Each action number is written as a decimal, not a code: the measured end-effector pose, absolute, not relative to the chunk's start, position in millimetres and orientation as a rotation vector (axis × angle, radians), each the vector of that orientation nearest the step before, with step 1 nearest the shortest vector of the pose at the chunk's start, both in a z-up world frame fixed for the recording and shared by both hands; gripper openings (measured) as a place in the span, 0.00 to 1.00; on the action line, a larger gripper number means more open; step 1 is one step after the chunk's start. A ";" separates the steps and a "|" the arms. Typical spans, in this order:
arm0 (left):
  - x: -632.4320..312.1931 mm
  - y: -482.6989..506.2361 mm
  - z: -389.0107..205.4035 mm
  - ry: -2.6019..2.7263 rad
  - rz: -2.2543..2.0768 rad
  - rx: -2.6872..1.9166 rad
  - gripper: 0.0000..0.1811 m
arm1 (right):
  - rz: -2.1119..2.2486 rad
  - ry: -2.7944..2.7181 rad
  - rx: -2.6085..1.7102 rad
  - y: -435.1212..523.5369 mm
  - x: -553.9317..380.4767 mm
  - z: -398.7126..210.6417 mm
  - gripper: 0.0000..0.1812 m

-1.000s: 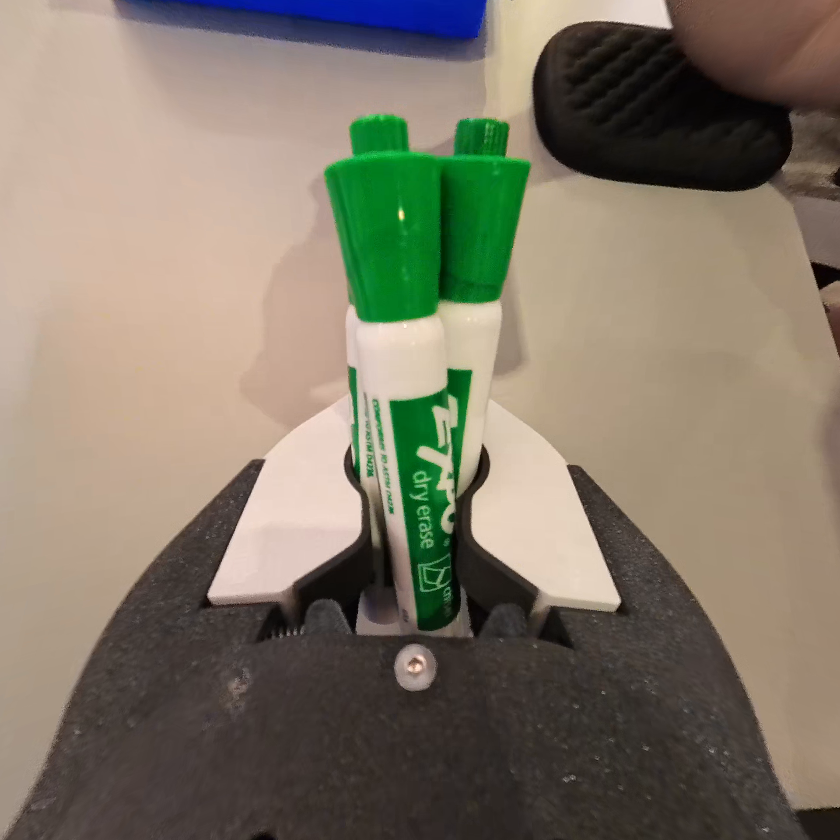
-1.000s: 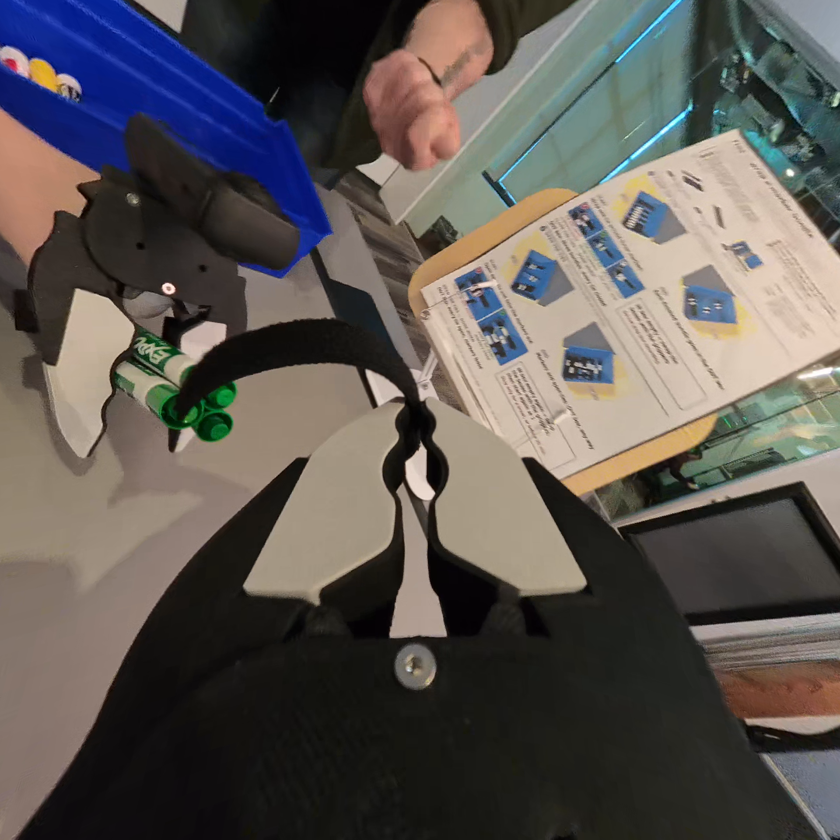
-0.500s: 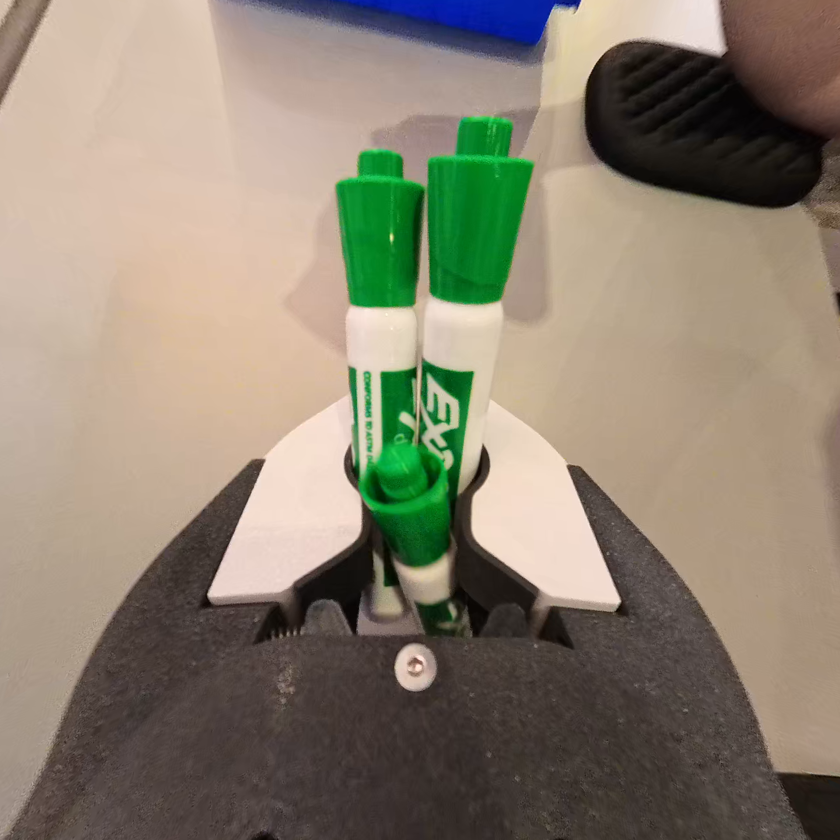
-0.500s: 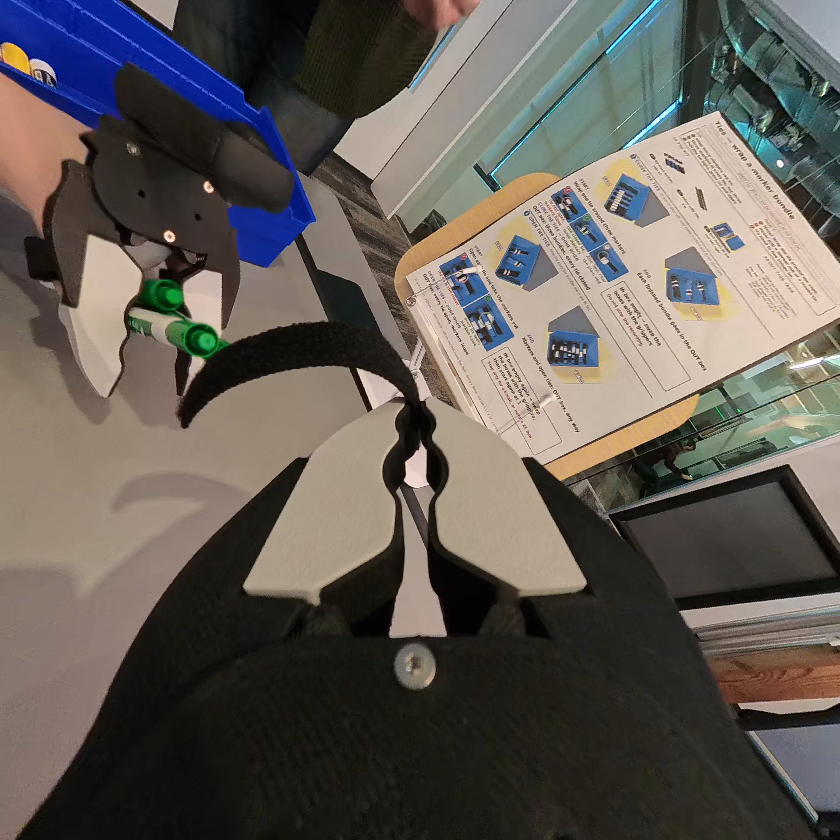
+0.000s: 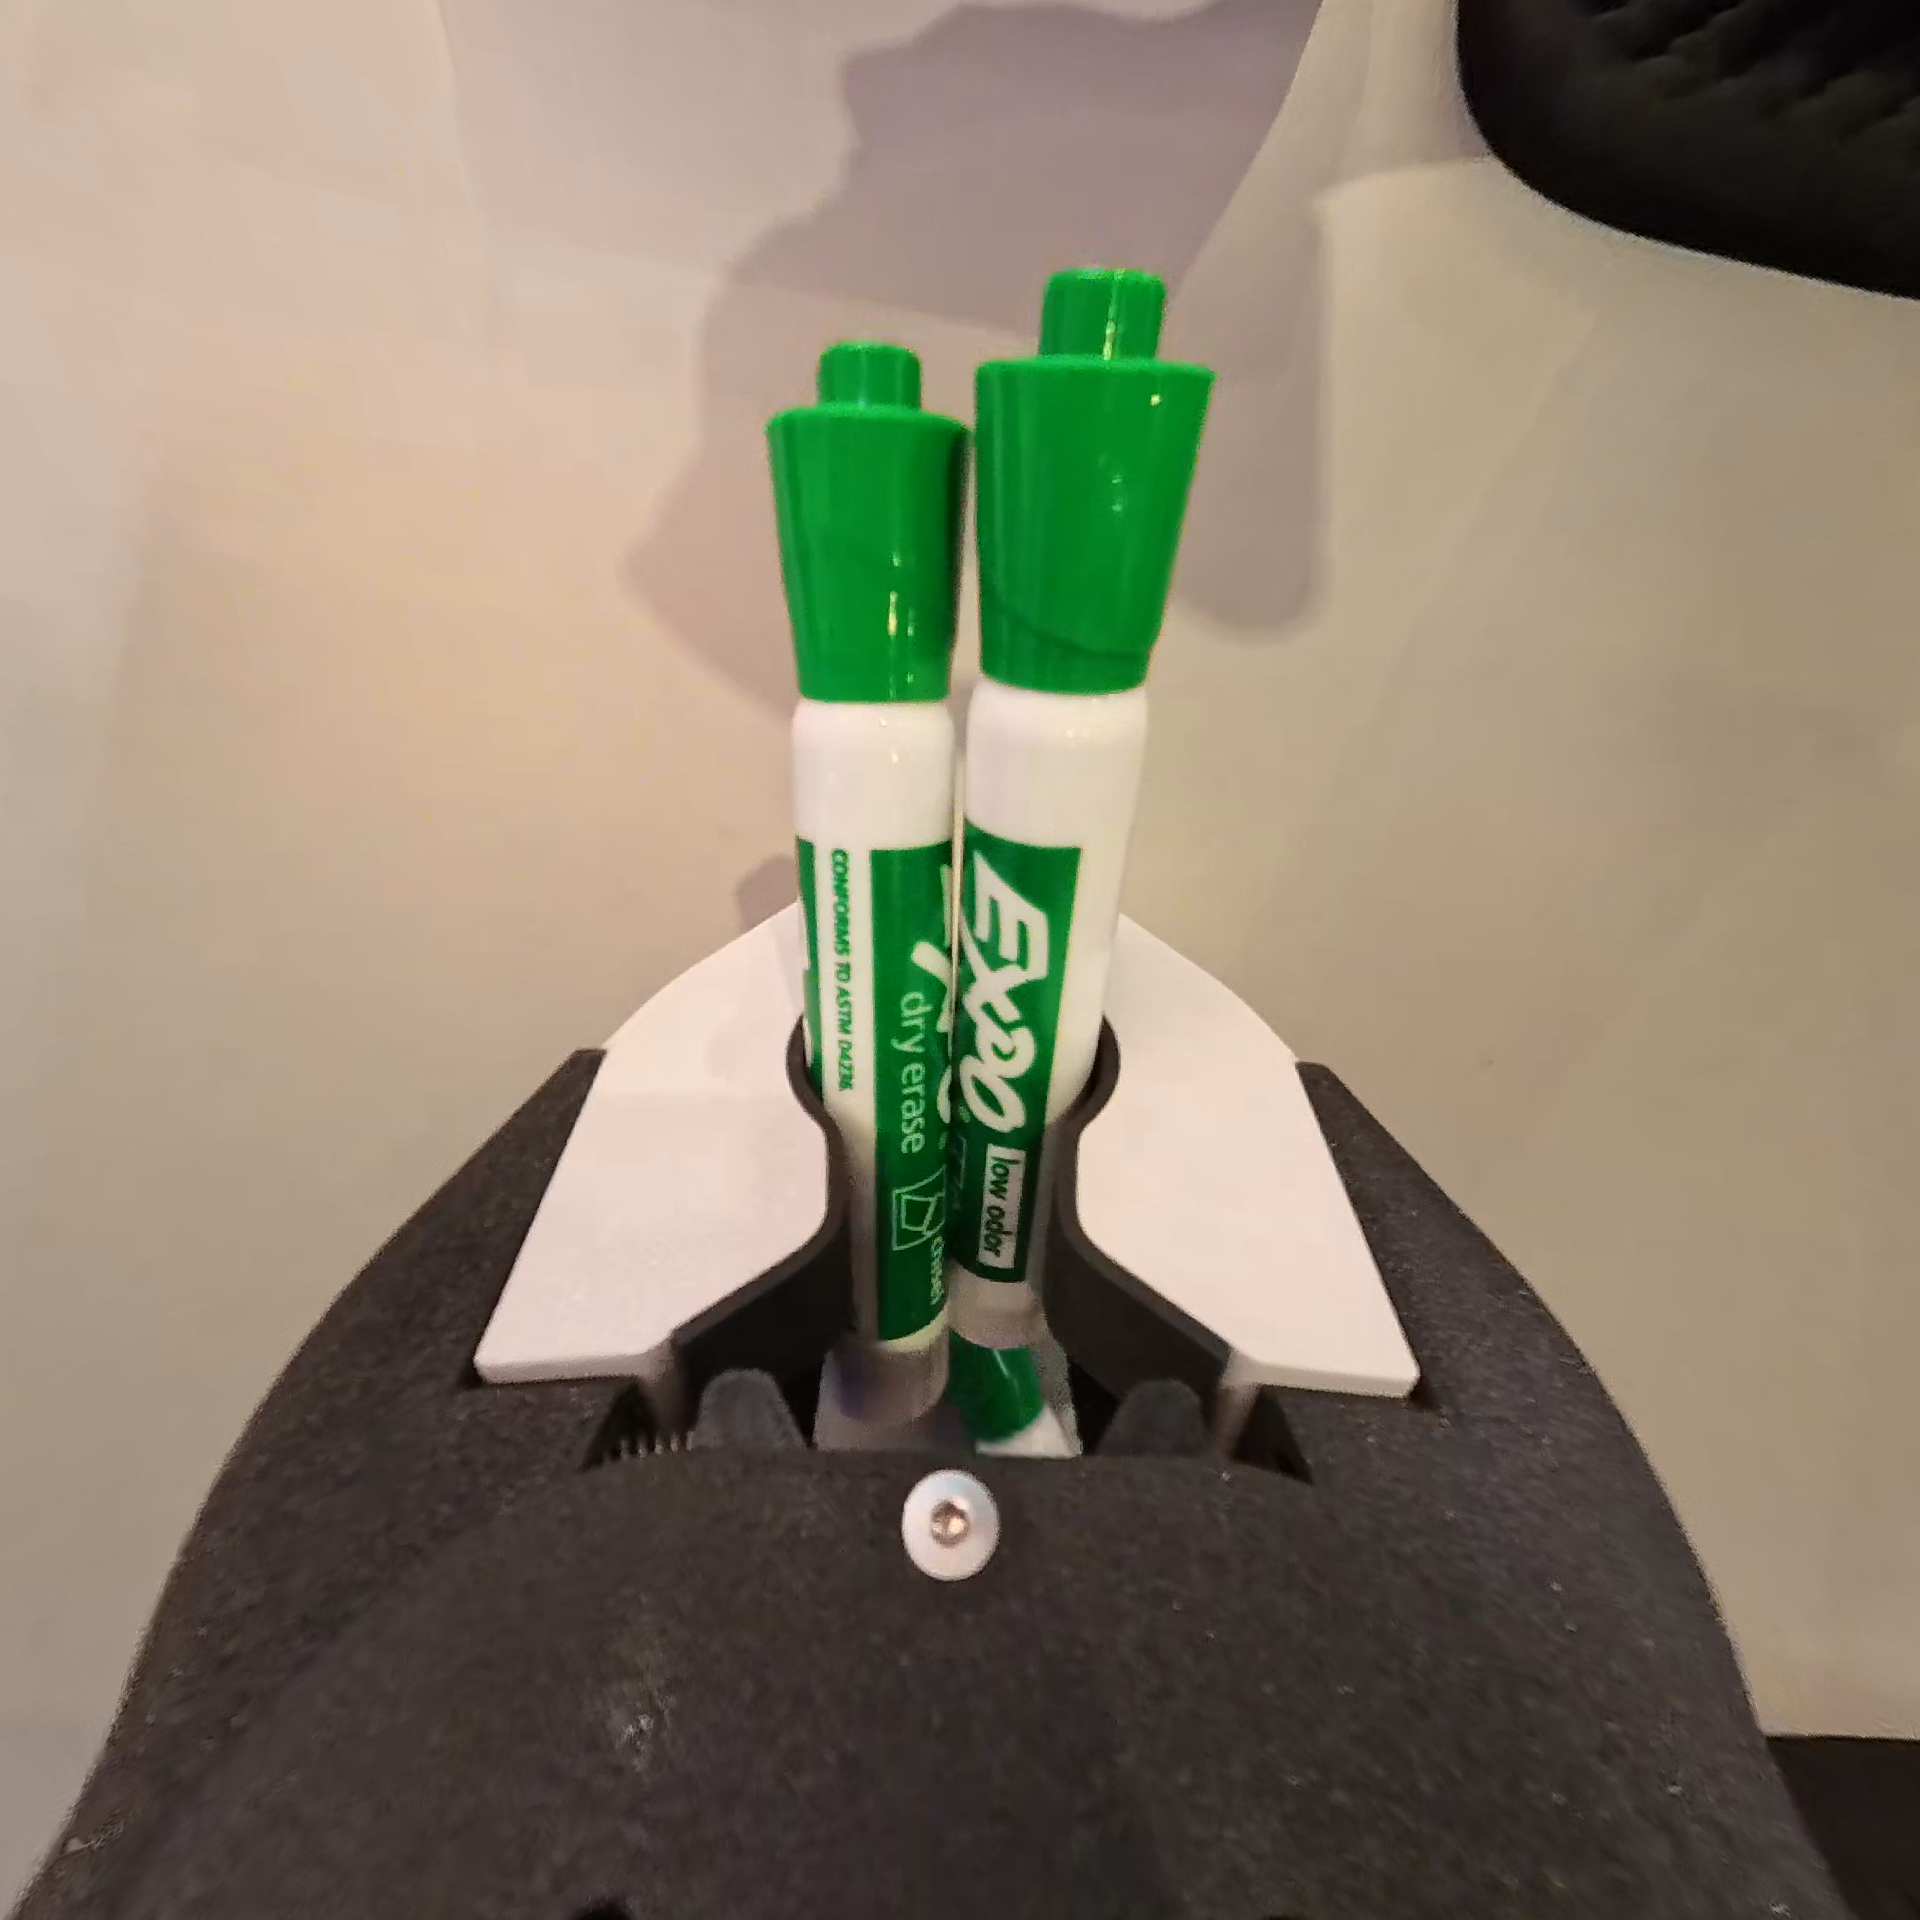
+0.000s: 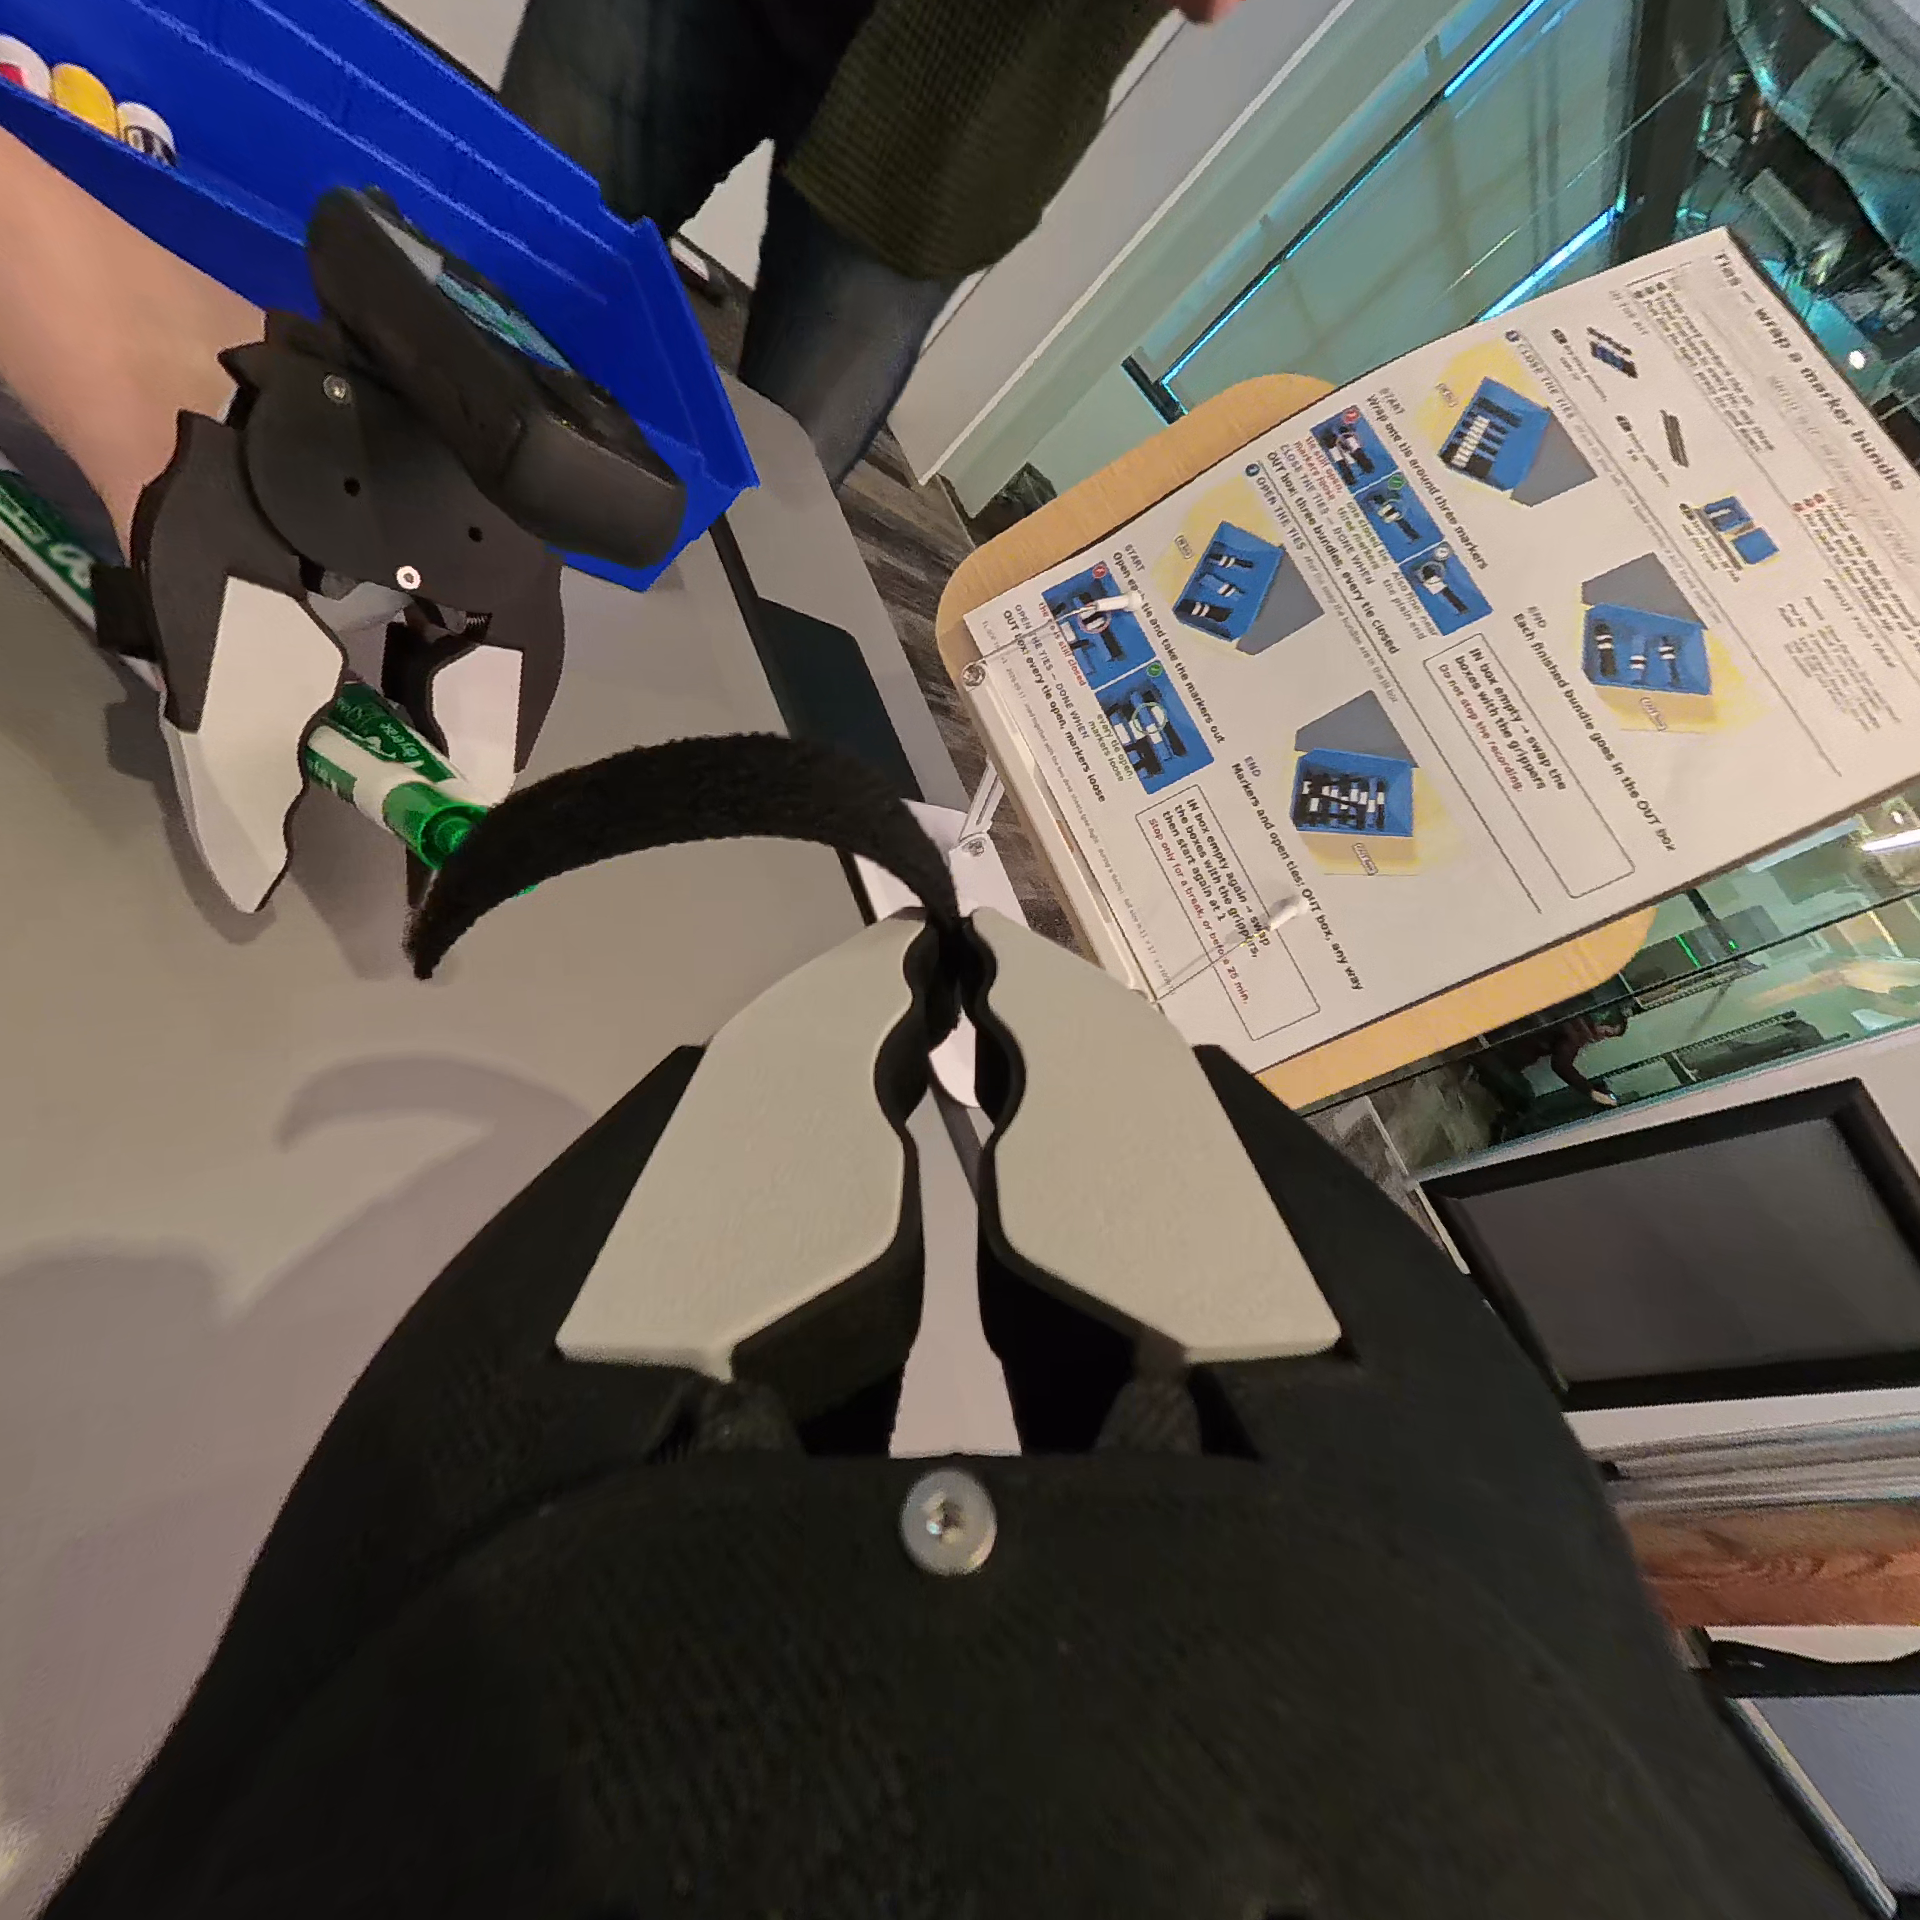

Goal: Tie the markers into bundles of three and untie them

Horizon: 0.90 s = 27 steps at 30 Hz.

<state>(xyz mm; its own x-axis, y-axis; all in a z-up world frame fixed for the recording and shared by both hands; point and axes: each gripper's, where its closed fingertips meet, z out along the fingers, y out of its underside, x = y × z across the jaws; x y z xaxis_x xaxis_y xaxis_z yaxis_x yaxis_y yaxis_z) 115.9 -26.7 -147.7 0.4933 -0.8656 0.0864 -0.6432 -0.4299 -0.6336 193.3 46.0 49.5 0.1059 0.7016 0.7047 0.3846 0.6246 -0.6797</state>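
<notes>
Two green markers point(image 5: 977, 831) sit clamped between the left gripper point(image 5: 951, 1081) fingers, caps pointing forward over the surface point(image 5: 364, 623), while the right gripper point(image 6: 961, 956) fingers pinch a black strap point(image 6: 665, 800) at their tips.

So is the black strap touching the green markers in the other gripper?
Cannot tell. In the right wrist view the strap crosses in front of the marker caps, hiding any gap; the left wrist view shows no strap.

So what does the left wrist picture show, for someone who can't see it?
The left gripper is shut on two green dry-erase markers, caps pointing away, over a pale table. A third green cap peeks out low between the fingers.
</notes>
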 end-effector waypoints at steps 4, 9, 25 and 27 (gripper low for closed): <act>113.7 -27.5 -139.5 1.309 -0.392 -2.216 0.23 | 0.301 -1.561 -0.967 46.4 187.3 36.1 0.02; 90.8 -45.2 -134.4 1.498 -0.075 -2.278 0.23 | 0.321 -1.629 -0.986 49.3 176.5 10.8 0.02; 46.5 -81.0 -139.3 1.383 -0.109 -2.433 0.23 | 0.558 -1.648 -0.987 14.3 130.3 -9.1 0.02; 50.5 -76.5 -141.7 1.367 -0.128 -2.421 0.23 | 0.555 -1.654 -0.950 3.0 123.2 -7.4 0.02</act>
<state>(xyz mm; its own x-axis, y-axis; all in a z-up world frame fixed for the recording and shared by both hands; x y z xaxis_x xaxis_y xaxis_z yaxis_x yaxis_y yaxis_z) 50.5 -76.5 -141.7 0.5289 -0.8433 -0.0951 -0.8112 -0.4694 -0.3488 123.2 3.0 -7.4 -0.0826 0.8148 0.5739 0.3035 0.5691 -0.7642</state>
